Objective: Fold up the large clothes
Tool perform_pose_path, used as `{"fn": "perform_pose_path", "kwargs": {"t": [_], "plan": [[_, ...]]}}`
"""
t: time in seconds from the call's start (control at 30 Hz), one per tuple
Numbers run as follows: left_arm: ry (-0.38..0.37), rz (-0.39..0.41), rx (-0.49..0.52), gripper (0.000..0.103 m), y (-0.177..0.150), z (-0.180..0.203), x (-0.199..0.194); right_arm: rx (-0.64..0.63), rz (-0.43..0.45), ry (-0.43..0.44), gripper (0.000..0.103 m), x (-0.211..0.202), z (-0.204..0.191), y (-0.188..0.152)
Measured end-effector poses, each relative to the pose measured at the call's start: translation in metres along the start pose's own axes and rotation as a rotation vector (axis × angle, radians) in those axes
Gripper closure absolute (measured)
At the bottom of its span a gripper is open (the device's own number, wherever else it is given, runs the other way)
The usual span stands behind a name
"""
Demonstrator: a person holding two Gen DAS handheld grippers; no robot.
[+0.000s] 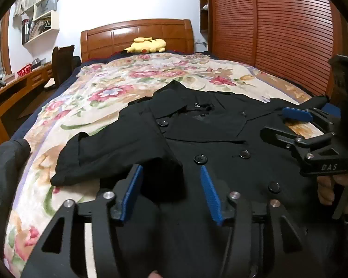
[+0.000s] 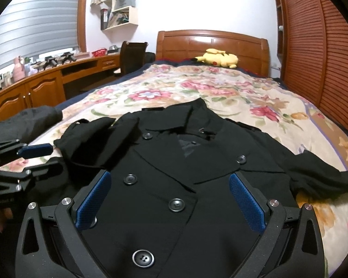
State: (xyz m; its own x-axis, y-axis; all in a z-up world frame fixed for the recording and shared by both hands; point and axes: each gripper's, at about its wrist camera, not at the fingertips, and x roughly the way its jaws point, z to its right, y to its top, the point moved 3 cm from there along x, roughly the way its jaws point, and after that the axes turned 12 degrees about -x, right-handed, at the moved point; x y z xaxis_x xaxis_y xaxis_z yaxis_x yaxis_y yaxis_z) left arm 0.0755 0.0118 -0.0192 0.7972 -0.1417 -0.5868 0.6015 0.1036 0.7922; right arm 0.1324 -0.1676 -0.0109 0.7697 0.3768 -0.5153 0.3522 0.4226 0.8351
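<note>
Floral bedding (image 2: 220,88) covers a wide bed (image 1: 136,34) with a wooden headboard, a yellow plush toy (image 2: 218,58) lying near the pillows, a desk (image 2: 46,78) along the window wall and slatted wardrobe doors (image 1: 290,34) on the other side. Spread across the near half of the bed is a black double-breasted coat (image 2: 174,162), front up, collar toward the headboard and buttons (image 2: 176,205) showing in two rows, which gives a flat base for folding. Its left sleeve (image 1: 109,148) is bunched and partly doubled over beside the body, while the right sleeve (image 2: 324,173) trails out toward the wardrobe side, so the sleeves probably need bringing in first. Left gripper (image 1: 171,183) hovers low over the coat's lower front close to the bunched sleeve, its blue pads (image 1: 132,185) spread apart with nothing between them. Right gripper (image 2: 171,199) hangs over the chest of the coat, its fingers likewise wide apart and holding nothing; in the left view it reaches toward the trailing sleeve, though whether it touches the cloth I cannot tell. Both seem poised to choose a grasp, and the folding itself looks hardly begun. A second dark garment (image 2: 30,120) lies at the bed's edge on the desk side, apart from the coat.
</note>
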Motion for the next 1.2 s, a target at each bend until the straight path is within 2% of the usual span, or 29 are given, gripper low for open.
{"fn": "perform_pose_path", "kwargs": {"t": [0.3,0.53,0.7,0.8,0.87,0.9,1.03,1.1,1.17,1.2], "plan": [[0.0,0.037,-0.03,0.046,-0.001,-0.025,-0.021,-0.04,0.006,0.056,0.001,0.007,-0.023,0.011],[0.03,0.05,-0.088,0.046,-0.006,-0.065,-0.032,-0.118,0.033,0.131,0.006,0.007,-0.058,0.042],[0.056,0.055,-0.115,0.045,-0.01,-0.084,-0.035,-0.174,0.023,0.168,0.012,0.023,-0.086,0.059],[0.067,0.048,-0.118,0.045,-0.014,-0.09,-0.034,-0.174,-0.015,0.235,0.02,0.045,-0.099,0.061],[0.072,0.043,-0.119,0.045,-0.016,-0.094,-0.034,-0.167,-0.047,0.276,0.029,0.058,-0.105,0.057],[0.073,0.038,-0.12,0.045,-0.018,-0.095,-0.033,-0.168,-0.059,0.283,0.03,0.062,-0.107,0.055],[0.07,0.025,-0.122,0.045,-0.022,-0.099,-0.032,-0.14,-0.102,0.338,0.045,0.079,-0.108,0.045],[0.067,0.025,-0.125,0.045,-0.022,-0.1,-0.032,-0.132,-0.115,0.354,0.055,0.083,-0.108,0.042],[0.066,0.026,-0.124,0.045,-0.022,-0.099,-0.032,-0.129,-0.125,0.362,0.077,0.087,-0.108,0.038],[0.064,0.028,-0.123,0.045,-0.022,-0.099,-0.032,-0.133,-0.126,0.367,0.083,0.088,-0.108,0.037]]}}
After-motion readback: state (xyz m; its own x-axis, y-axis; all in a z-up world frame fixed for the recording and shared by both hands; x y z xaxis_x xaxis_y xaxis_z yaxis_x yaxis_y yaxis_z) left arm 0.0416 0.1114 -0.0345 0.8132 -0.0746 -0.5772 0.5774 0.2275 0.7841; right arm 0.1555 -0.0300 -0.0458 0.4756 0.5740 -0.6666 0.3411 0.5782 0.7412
